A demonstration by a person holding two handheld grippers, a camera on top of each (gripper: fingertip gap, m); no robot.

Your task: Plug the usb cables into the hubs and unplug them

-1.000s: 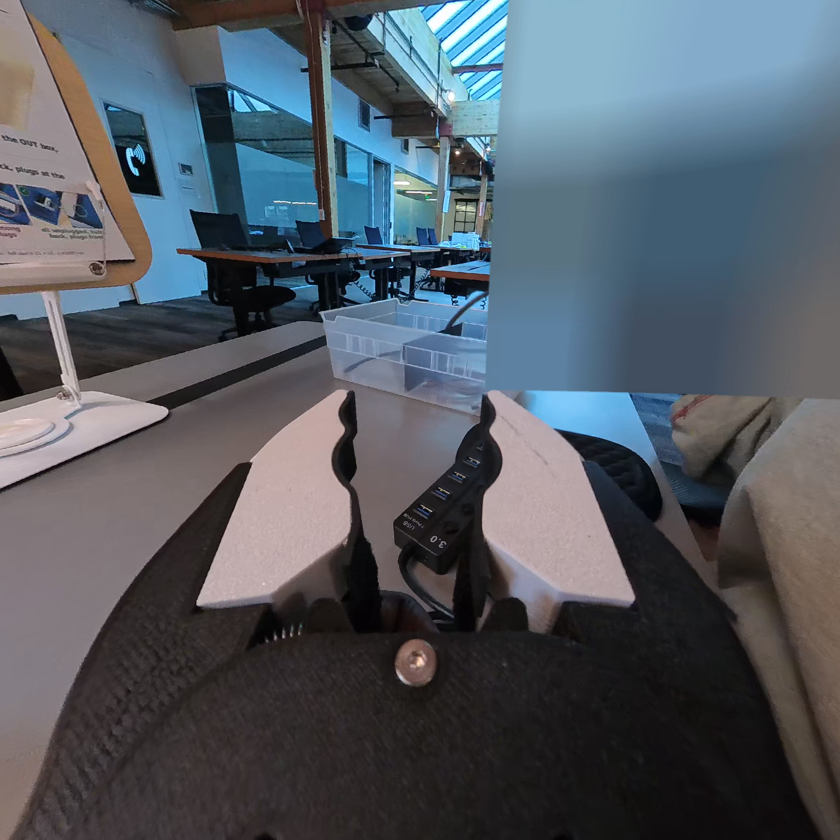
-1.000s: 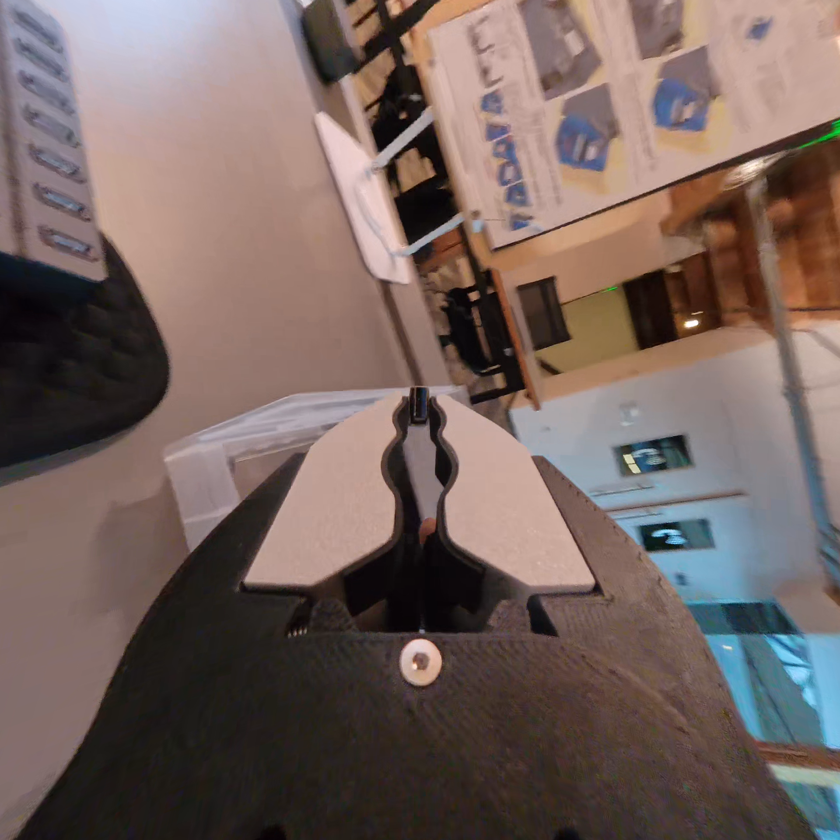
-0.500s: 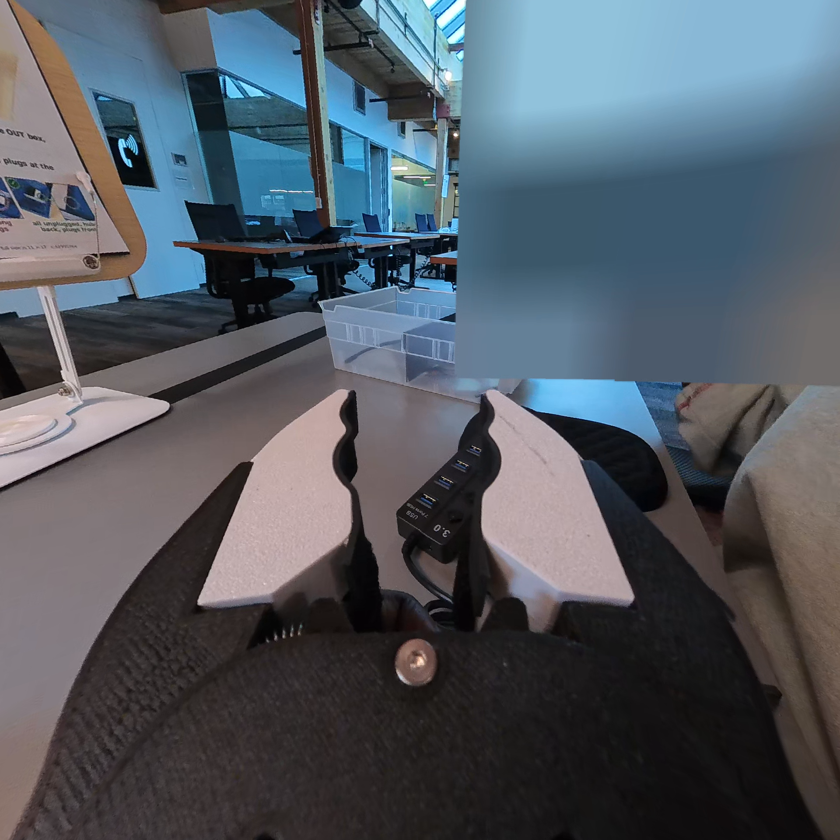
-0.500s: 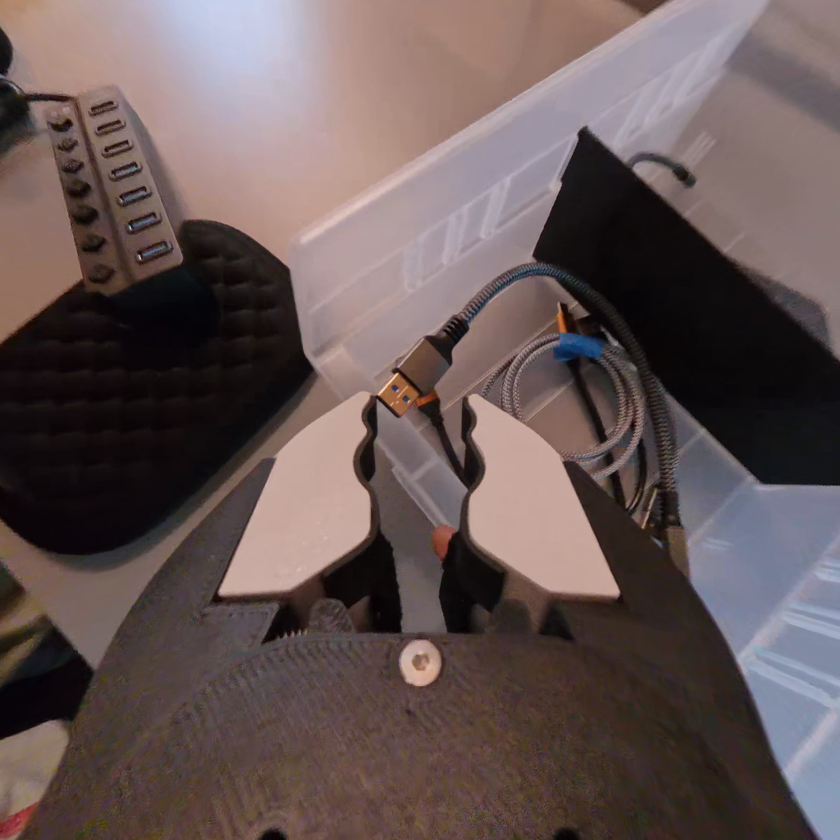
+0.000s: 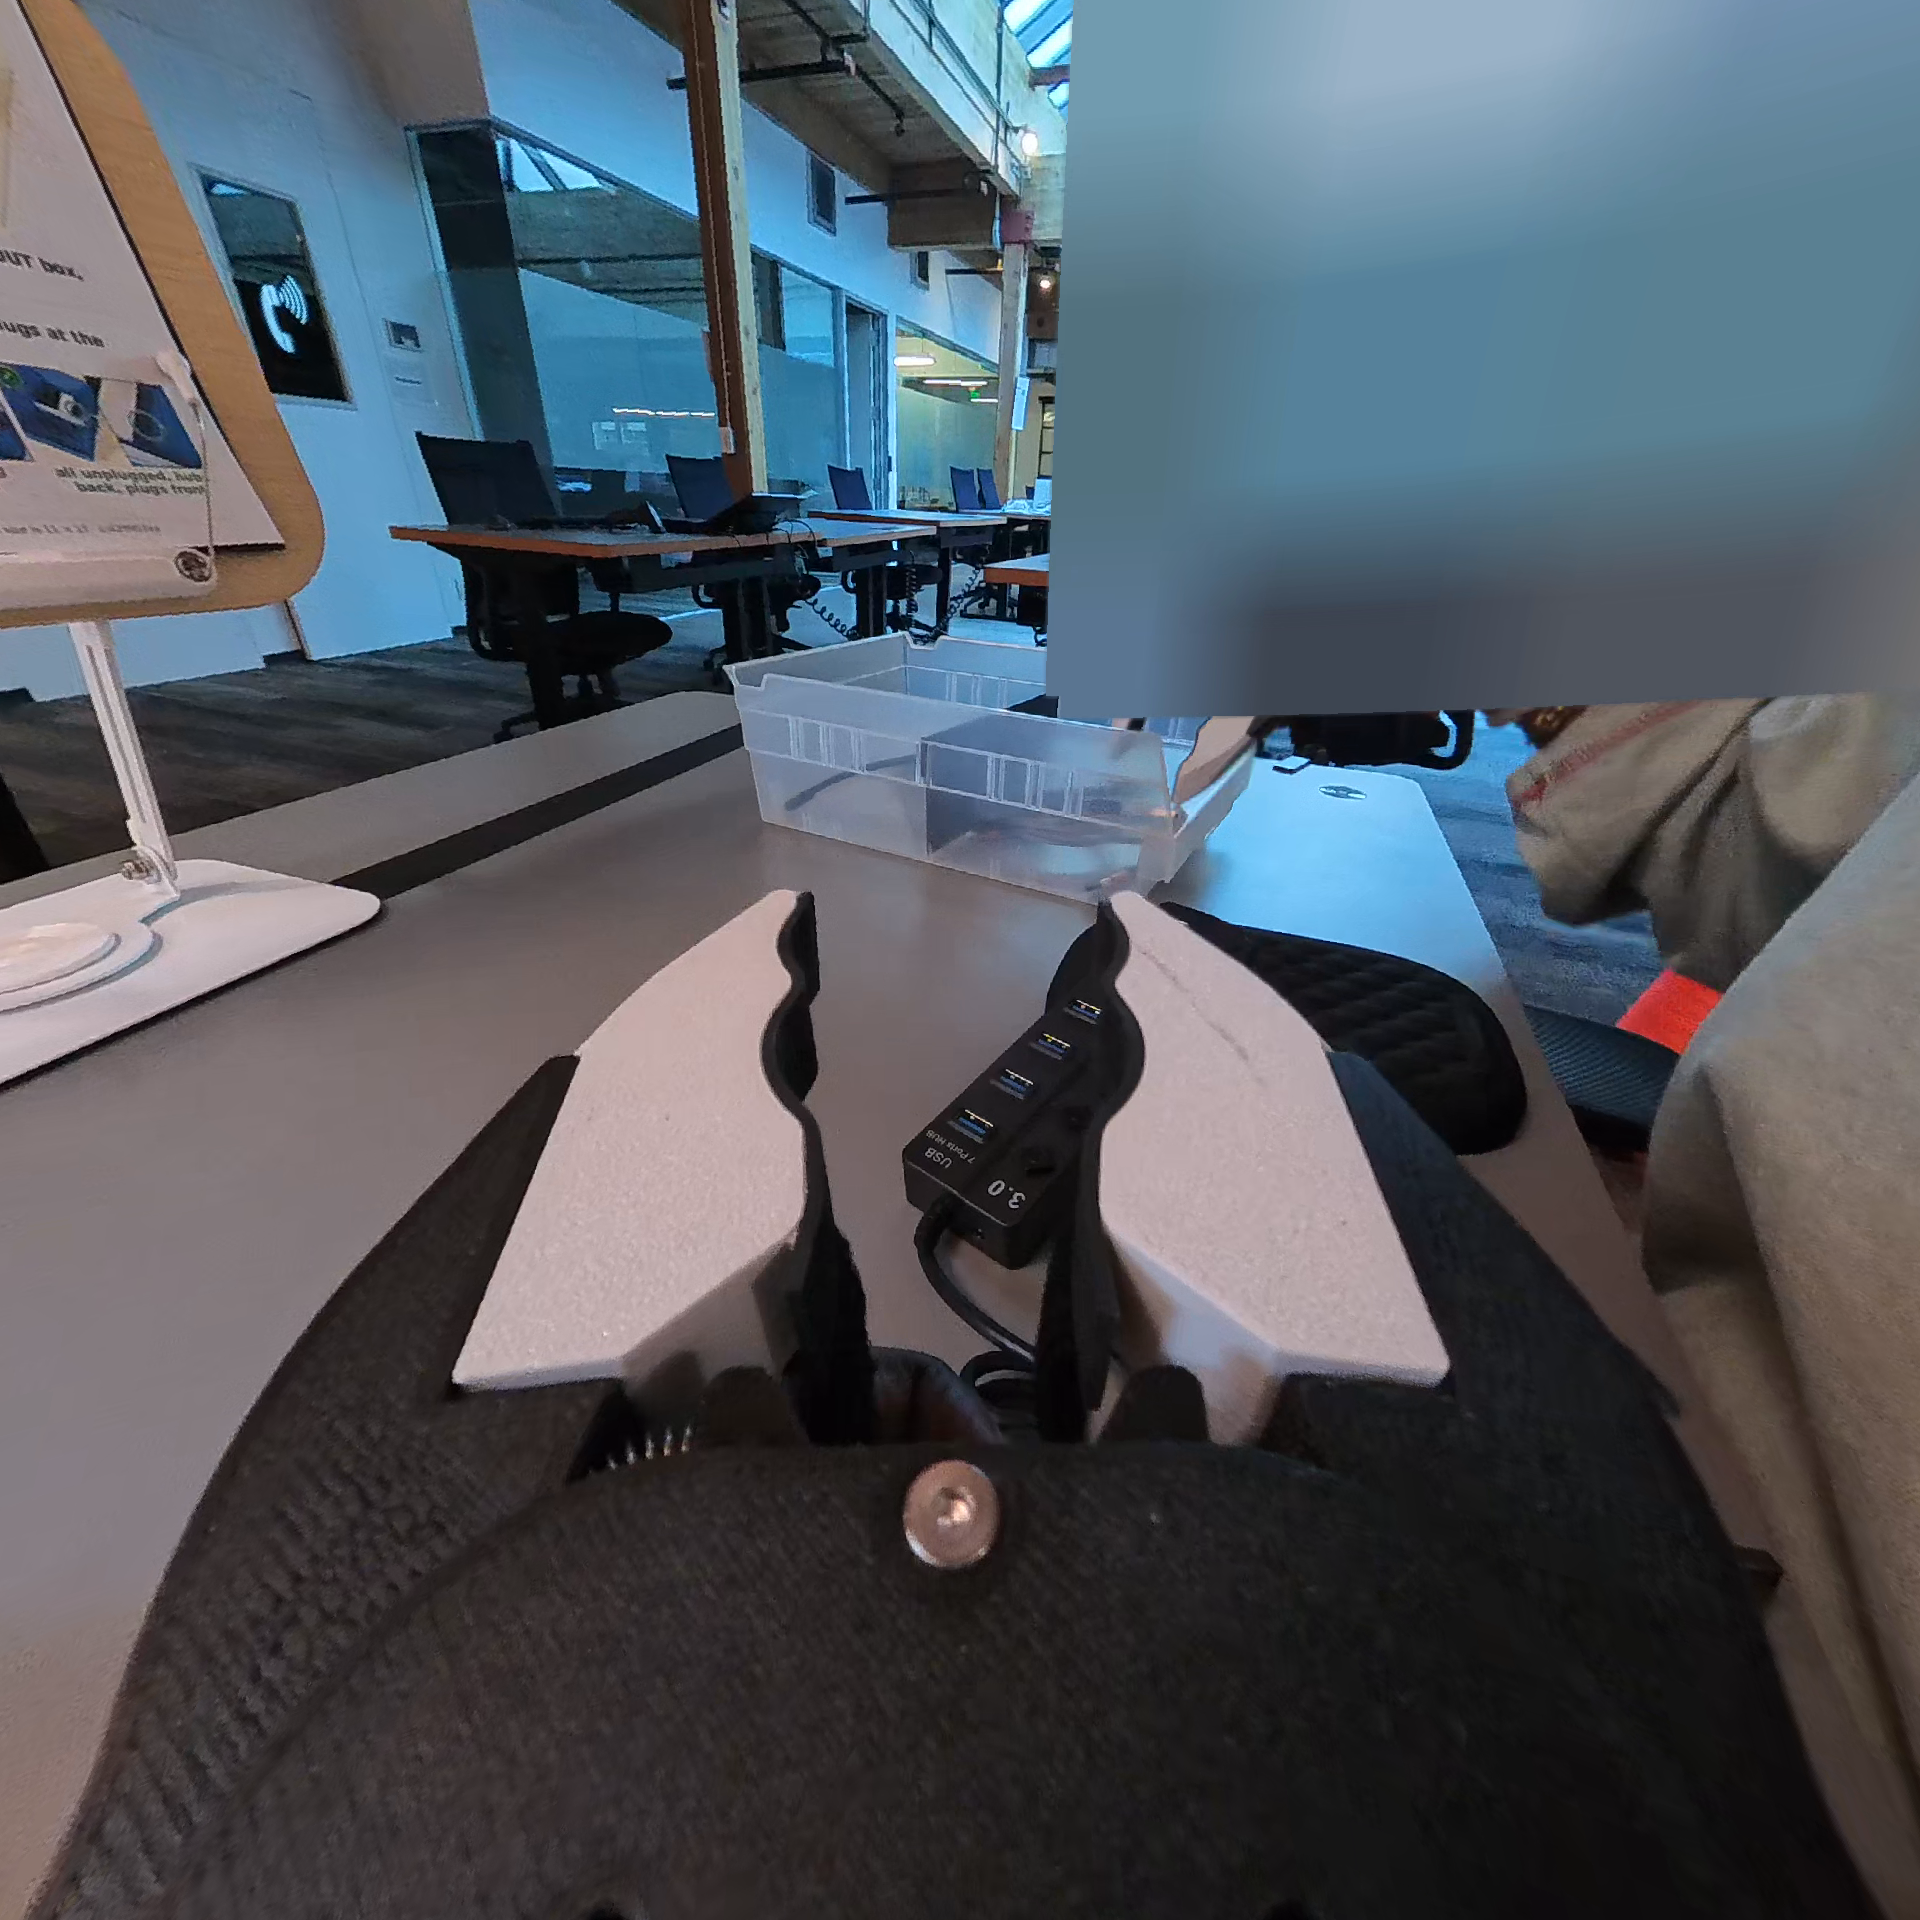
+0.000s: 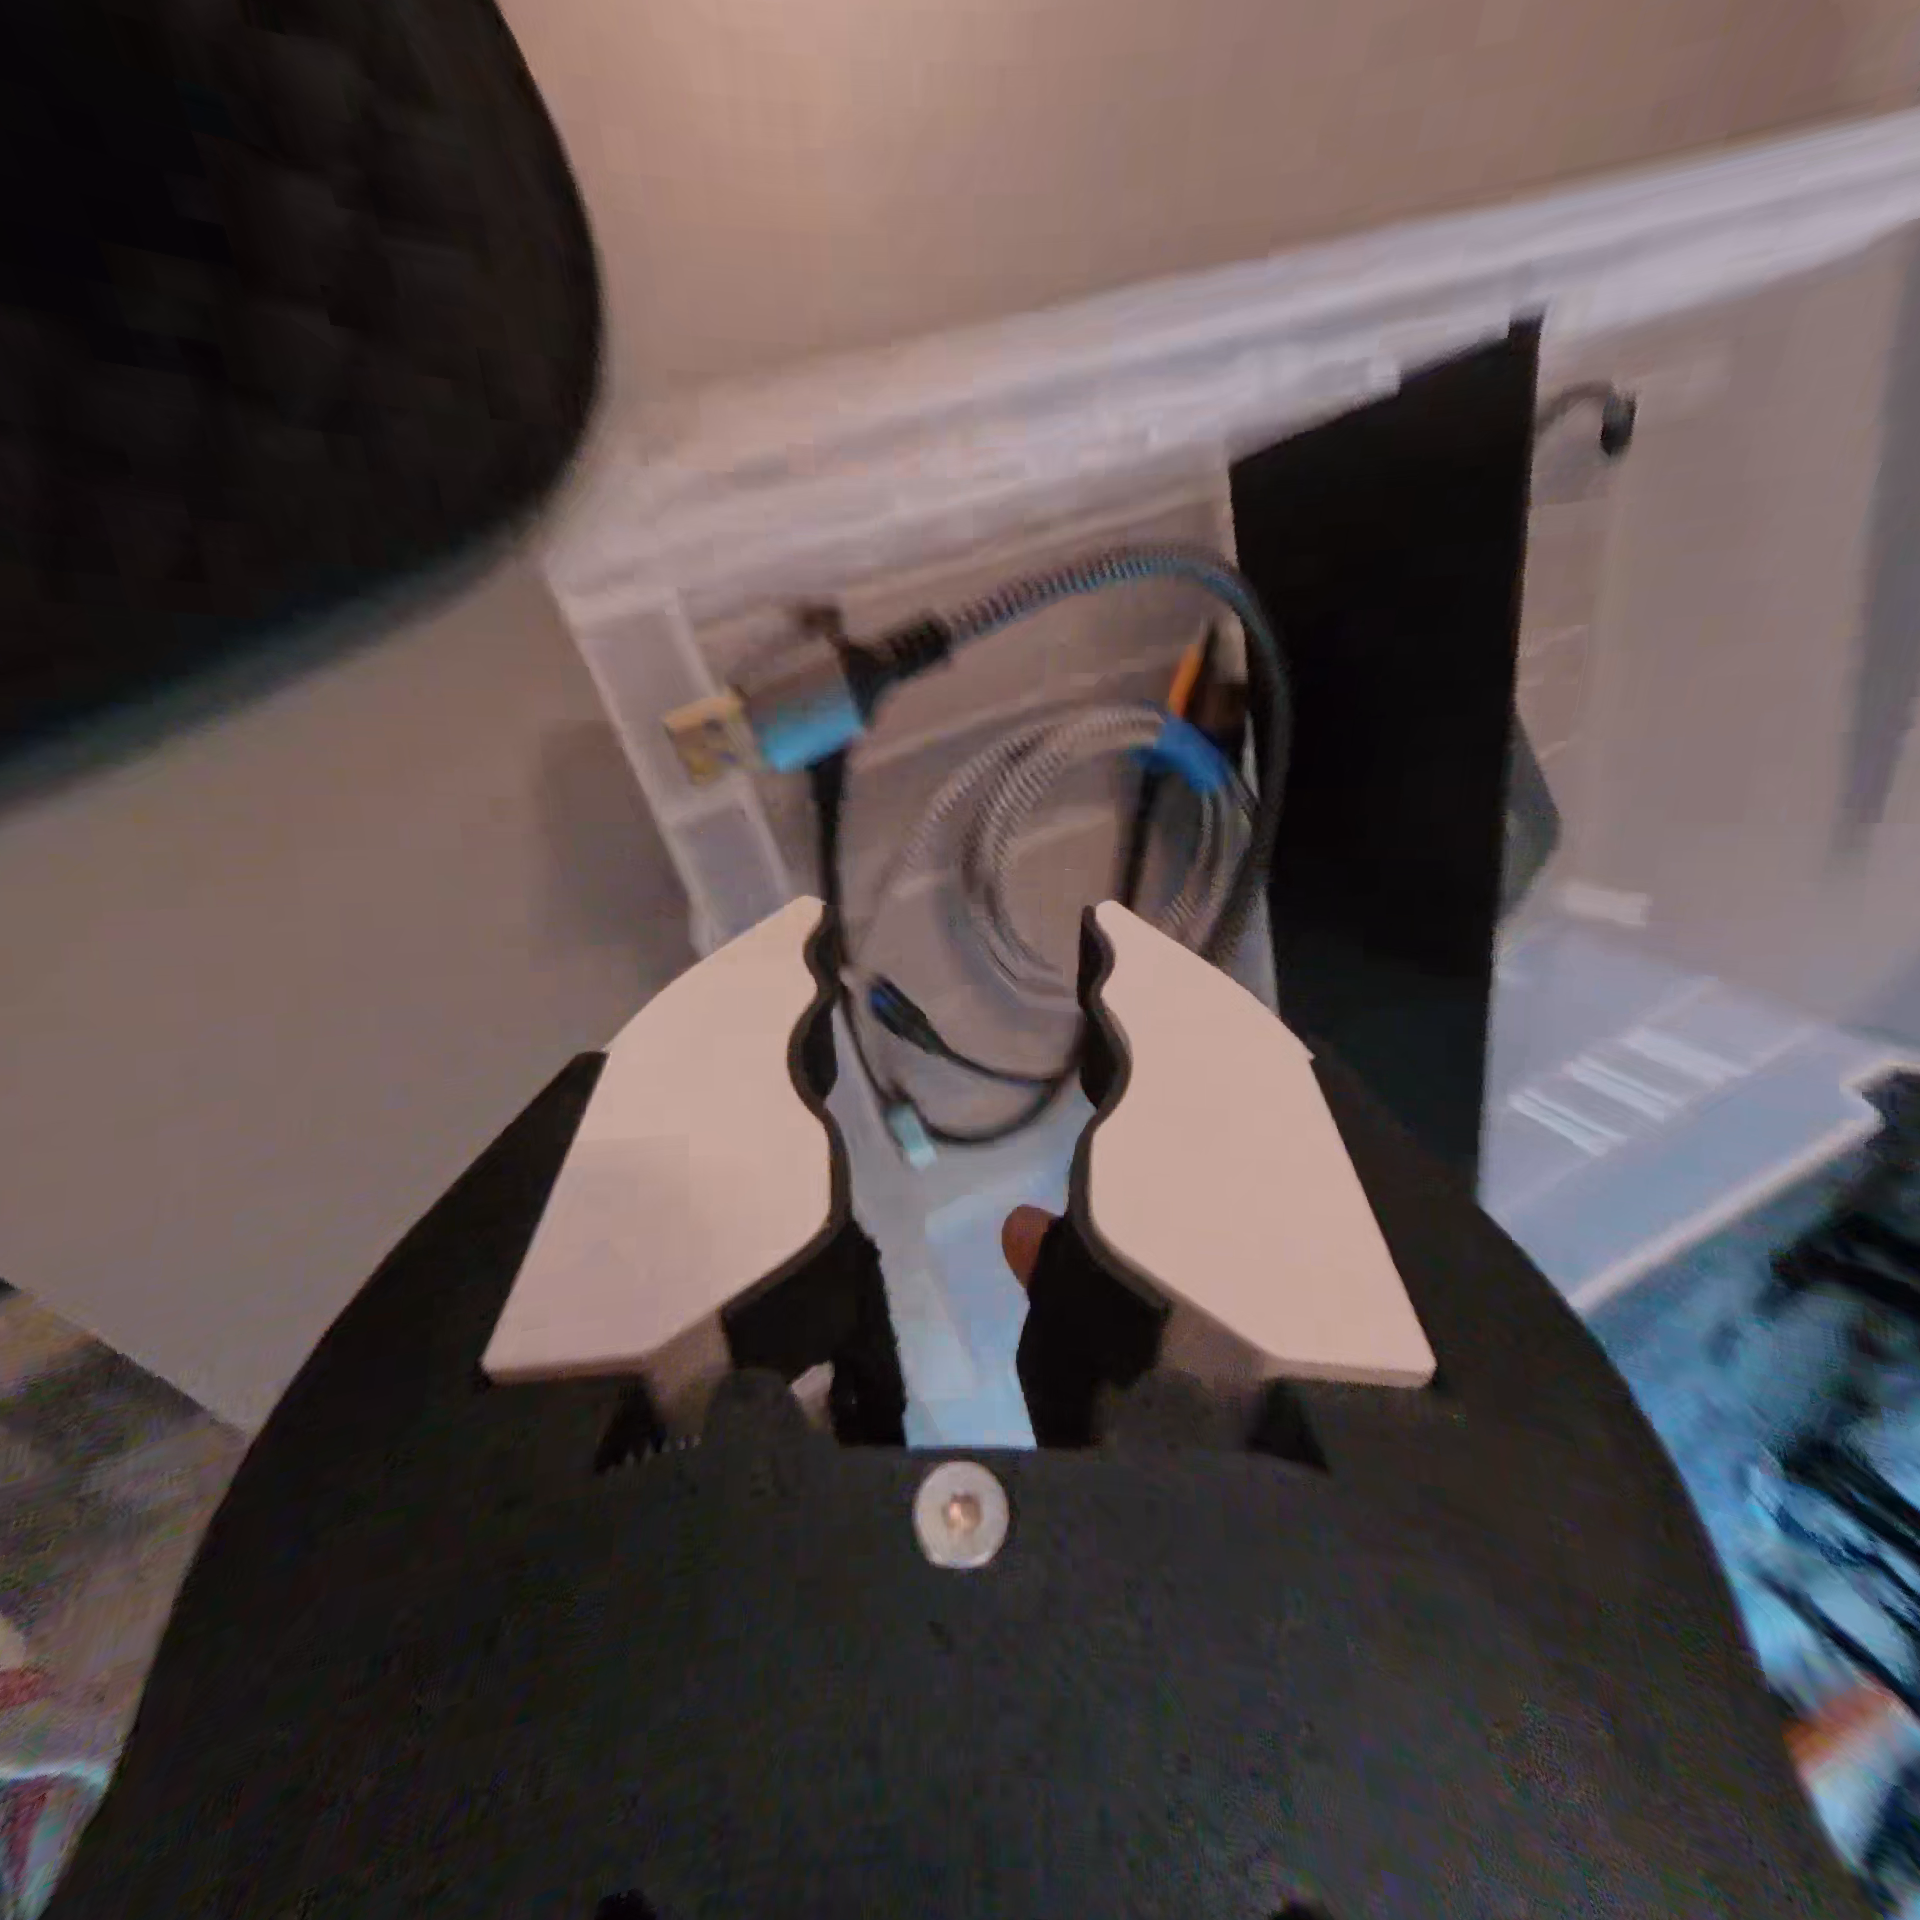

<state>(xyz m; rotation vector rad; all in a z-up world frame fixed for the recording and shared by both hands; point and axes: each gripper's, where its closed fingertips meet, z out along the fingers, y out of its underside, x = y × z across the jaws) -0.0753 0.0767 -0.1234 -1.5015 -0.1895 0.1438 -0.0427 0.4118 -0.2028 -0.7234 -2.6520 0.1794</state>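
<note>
The grey desk (image 5: 260, 1195) runs out toward an open office of rowed tables. At one o'clock from the left gripper (image 5: 951, 914) sits a clear bin (image 5: 831, 748), a quilted black pad (image 5: 1382, 1018) beside it. That gripper's jaws stand apart around a black usb hub (image 5: 1013, 1132), printed on top, lying against the right finger. The right gripper (image 6: 951, 920), jaws apart and empty, hangs over the bin's coiled cables (image 6: 1039, 821); a braided plug (image 6: 790, 717) sticks up at eleven o'clock.

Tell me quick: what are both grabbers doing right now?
Left gripper open around black hub on table. Right gripper open, empty, over clear bin of cables; braided cable plug just ahead. Nothing blocking.
</note>
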